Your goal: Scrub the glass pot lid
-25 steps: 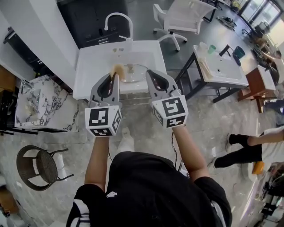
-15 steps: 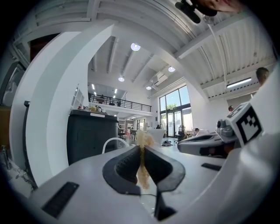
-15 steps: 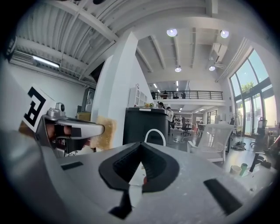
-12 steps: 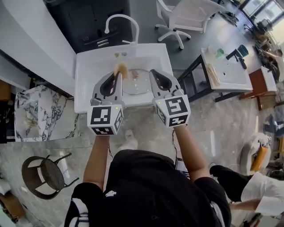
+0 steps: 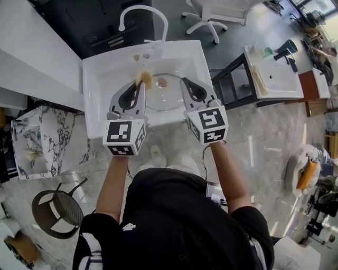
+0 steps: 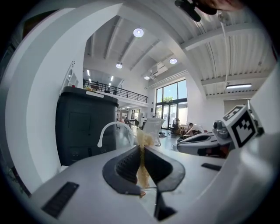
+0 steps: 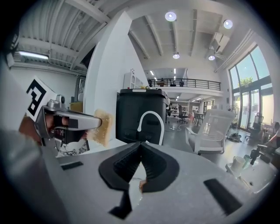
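White sink [image 5: 92, 79] holds the glass pot lid [image 5: 166, 100], lying flat with its knob up, below the curved faucet [image 5: 142, 13]. The left hand-held gripper [image 5: 140, 87] is clenched on a tan sponge [image 5: 143, 77] above the lid's left edge. The right hand-held gripper [image 5: 185, 82] is clenched on nothing, at the lid's right edge.

Bright daylight from big windows [image 6: 171, 103], round ceiling lamps [image 6: 138, 32] glowing, edges bent round with dark corners, soft shadows
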A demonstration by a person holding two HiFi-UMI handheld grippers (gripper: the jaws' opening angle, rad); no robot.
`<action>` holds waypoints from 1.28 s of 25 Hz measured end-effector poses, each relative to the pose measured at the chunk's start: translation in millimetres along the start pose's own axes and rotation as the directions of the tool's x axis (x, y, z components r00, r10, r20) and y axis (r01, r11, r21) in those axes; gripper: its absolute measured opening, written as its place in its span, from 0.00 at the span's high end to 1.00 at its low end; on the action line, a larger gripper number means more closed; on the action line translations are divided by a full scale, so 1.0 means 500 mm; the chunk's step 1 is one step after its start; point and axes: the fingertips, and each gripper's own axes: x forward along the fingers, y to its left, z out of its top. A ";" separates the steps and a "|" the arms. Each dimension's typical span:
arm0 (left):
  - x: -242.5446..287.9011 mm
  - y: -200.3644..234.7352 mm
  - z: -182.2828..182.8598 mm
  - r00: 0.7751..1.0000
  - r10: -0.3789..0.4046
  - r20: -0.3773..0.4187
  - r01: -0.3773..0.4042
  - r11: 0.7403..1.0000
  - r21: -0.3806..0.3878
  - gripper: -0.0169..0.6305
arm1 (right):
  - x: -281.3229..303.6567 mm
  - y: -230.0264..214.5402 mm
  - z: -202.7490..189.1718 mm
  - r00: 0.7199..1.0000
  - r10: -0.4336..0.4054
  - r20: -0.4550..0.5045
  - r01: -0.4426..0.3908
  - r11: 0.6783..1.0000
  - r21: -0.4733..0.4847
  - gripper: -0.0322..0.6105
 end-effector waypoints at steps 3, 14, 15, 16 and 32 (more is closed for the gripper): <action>0.019 0.009 -0.030 0.999 -0.012 -0.033 0.012 1.000 -0.003 0.95 | 0.020 -0.005 -0.031 0.999 0.006 -0.039 -0.007 1.000 -0.008 0.96; 0.094 0.051 -0.158 0.986 0.007 -0.169 -0.013 0.999 -0.033 0.95 | 0.125 -0.030 -0.186 0.971 0.119 -0.210 -0.119 0.993 0.012 0.96; 0.101 0.054 -0.176 0.982 0.013 -0.189 -0.022 0.999 -0.046 0.95 | 0.135 -0.030 -0.205 0.963 0.140 -0.231 -0.140 0.990 0.019 0.96; 0.105 0.056 -0.195 0.978 0.018 -0.209 -0.033 0.997 -0.065 0.95 | 0.143 -0.030 -0.224 0.954 0.160 -0.254 -0.160 0.987 0.024 0.96; 0.160 0.043 -0.468 0.873 -0.023 -0.487 -0.042 0.992 -0.123 0.95 | 0.233 0.005 -0.493 0.717 0.415 -0.560 -0.401 0.903 0.155 0.89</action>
